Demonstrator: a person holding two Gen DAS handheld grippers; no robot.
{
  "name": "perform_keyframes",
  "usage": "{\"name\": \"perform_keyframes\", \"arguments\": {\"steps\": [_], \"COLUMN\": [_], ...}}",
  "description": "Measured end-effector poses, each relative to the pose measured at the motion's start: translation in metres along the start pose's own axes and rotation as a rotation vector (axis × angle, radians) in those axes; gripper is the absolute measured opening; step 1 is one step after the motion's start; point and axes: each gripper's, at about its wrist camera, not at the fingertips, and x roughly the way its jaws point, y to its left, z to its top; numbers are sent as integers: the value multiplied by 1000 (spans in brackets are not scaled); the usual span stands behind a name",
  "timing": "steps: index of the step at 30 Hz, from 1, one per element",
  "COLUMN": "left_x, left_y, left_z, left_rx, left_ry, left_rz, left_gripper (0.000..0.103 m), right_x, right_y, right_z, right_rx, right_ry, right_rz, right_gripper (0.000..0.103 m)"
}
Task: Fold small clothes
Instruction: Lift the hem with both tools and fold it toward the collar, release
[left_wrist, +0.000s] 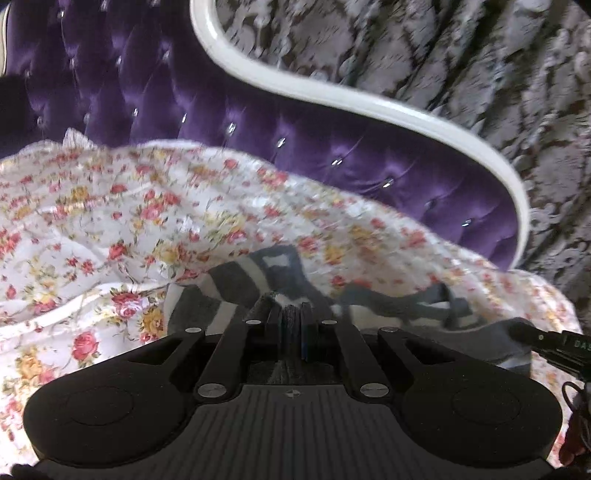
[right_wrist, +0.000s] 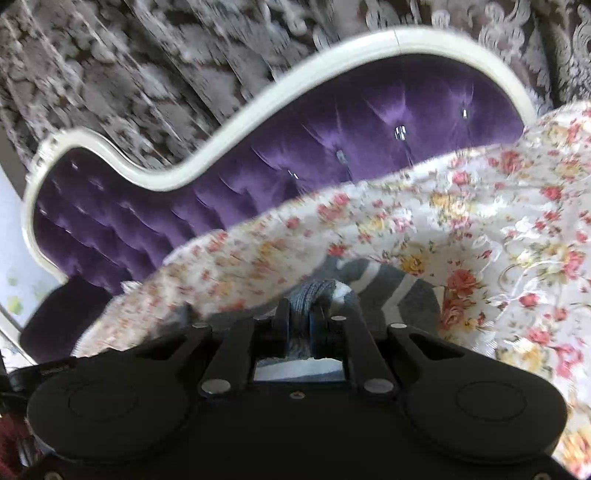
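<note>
A small grey and white striped garment (left_wrist: 236, 291) lies on a floral bedspread (left_wrist: 110, 221). My left gripper (left_wrist: 291, 314) is shut on a bunched edge of the garment, with cloth pinched between the jaws. My right gripper (right_wrist: 301, 317) is shut on another bunched part of the same garment (right_wrist: 391, 288), which spreads ahead and to the right of it. The tip of the right gripper shows at the right edge of the left wrist view (left_wrist: 546, 343). Most of the garment is hidden under both gripper bodies.
A purple tufted headboard (left_wrist: 221, 103) with a curved white frame (left_wrist: 332, 88) rises behind the bed; it also shows in the right wrist view (right_wrist: 332, 147). Patterned grey curtains (left_wrist: 461, 55) hang behind it. The bedspread (right_wrist: 480, 221) is wrinkled all around.
</note>
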Motion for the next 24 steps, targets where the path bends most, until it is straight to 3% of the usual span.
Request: {"name": "perform_keyframes", "arguments": {"steps": [3, 4, 5, 6, 8, 12, 17, 24], "left_x": [17, 20, 22, 22, 19, -1, -31, -44], "left_y": [10, 12, 15, 18, 25, 28, 3, -42], "left_z": [1, 3, 5, 8, 14, 25, 16, -39], "left_rx": [-17, -27, -37, -49, -79, -92, 59, 416], "left_ry": [22, 18, 12, -1, -42, -102, -155, -64], "left_rz": [15, 14, 17, 21, 39, 59, 81, 50], "left_gripper": [11, 14, 19, 32, 38, 42, 51, 52], "right_x": [13, 15, 15, 14, 9, -6, -18, -3], "right_y": [-6, -8, -10, -12, -13, -3, 16, 52], "right_z": [-1, 0, -1, -2, 0, 9, 13, -7], "right_rx": [12, 17, 21, 25, 25, -27, -147, -459], "right_ry": [-4, -14, -34, -58, -96, -145, -133, 50], "right_rz": [-8, -7, -9, -12, -21, -29, -26, -9], "right_gripper": [20, 26, 29, 33, 56, 58, 59, 59]}}
